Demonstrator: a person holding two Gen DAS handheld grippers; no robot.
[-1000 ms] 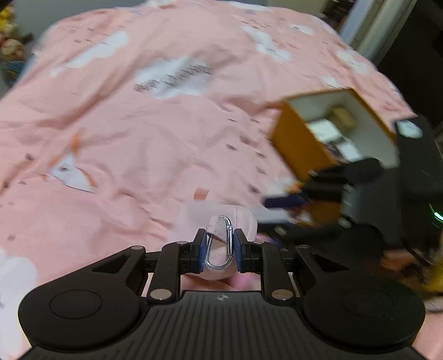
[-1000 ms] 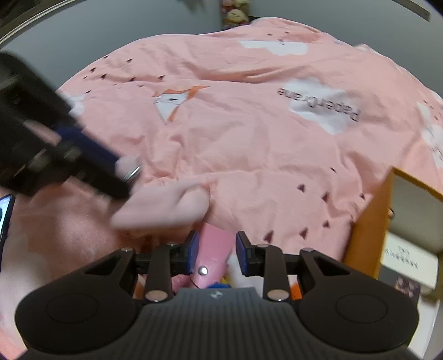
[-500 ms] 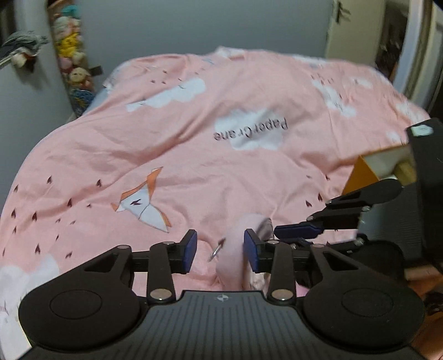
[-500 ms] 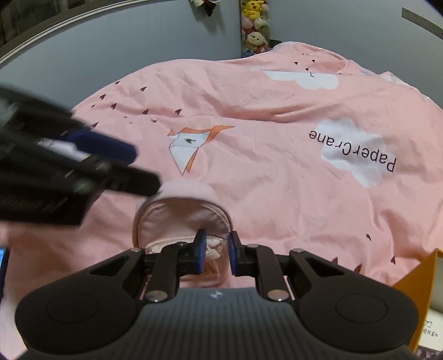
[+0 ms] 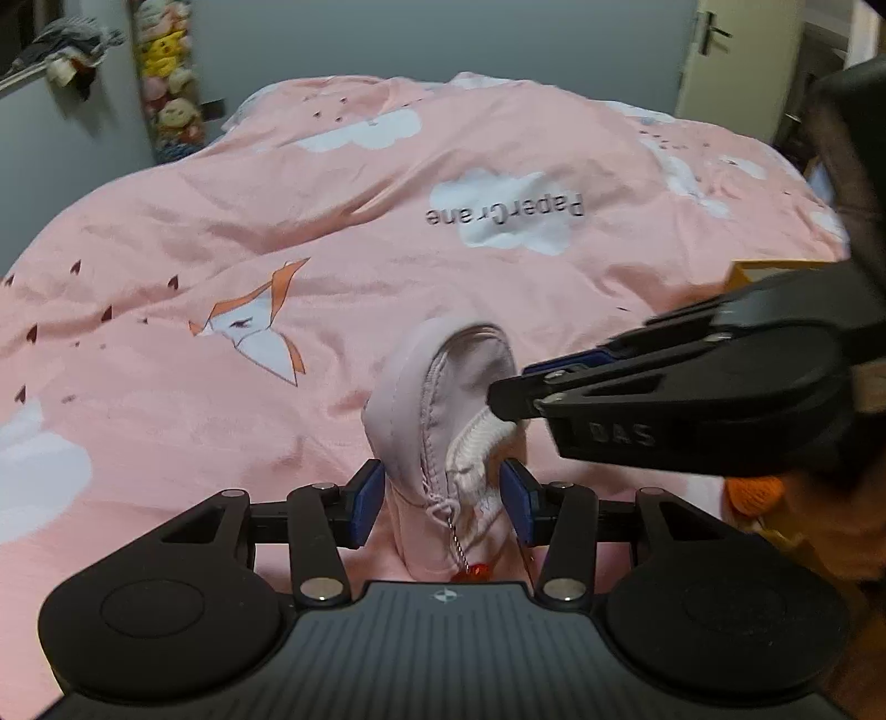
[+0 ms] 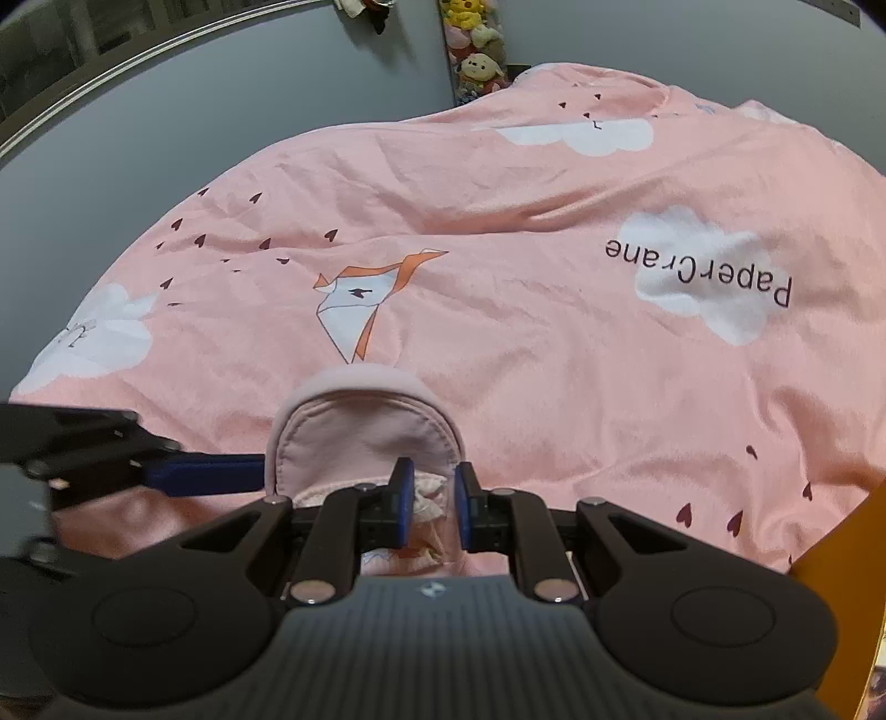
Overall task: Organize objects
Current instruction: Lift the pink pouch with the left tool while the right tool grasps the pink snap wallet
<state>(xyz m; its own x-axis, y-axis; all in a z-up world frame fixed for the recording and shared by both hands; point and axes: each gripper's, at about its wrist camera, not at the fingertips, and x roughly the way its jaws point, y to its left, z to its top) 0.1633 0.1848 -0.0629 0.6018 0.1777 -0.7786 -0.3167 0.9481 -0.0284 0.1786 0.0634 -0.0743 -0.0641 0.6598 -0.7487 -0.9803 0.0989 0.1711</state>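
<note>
Grippers work on one pink pouch [image 5: 443, 399] standing on the pink bedcover [image 5: 221, 310]. The left gripper [image 5: 443, 501] is opening, its jaws around the pouch base. The right gripper [image 6: 431, 501] stands narrow, pinching white knitted fabric [image 5: 479, 437] inside. The pouch's unzipped mouth faces the right gripper, its long axis upright.

I'm working in a bedroom at home — a bed under a pink duvet [image 5: 387, 232]. Plush toys [image 5: 166, 83] hang by the grey wall [image 5: 387, 33], near a door [image 5: 714, 66].
</note>
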